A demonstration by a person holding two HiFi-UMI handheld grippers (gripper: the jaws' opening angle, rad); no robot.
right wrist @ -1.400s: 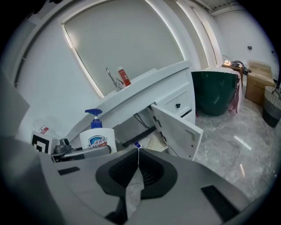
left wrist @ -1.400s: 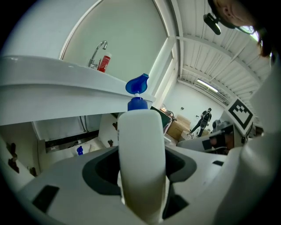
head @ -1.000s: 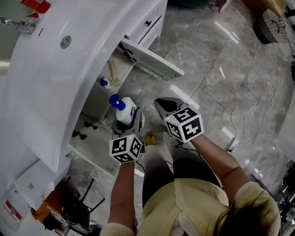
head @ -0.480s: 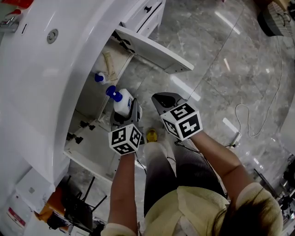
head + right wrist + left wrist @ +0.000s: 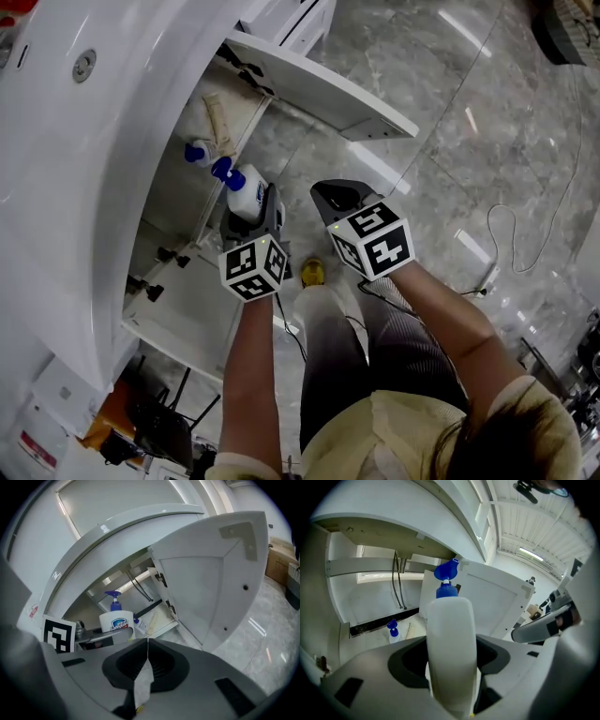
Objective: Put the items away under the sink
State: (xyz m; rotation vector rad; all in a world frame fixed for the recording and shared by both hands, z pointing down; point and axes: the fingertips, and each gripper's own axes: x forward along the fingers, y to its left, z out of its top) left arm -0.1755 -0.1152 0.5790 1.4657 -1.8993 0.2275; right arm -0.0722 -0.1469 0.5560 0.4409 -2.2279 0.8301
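Two risks to log. Pinching soap bottle [image 5: 450, 620] in left gripper [image 5: 451, 660] jaws, at mouth of open cabinet [image 5: 365, 599] under sink [image 5: 84, 169]. Right gripper [image 5: 146, 656] jaws pressed together, empty. Could clip pump head on sink edge, or topple small bottle [image 5: 393, 632] inside.

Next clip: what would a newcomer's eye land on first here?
The white pump bottle with a blue top, clamped in the left gripper at the mouth of the open cabinet under the white sink. Next, the white cabinet door standing wide open beside it, and the right gripper alongside, jaws closed on nothing.
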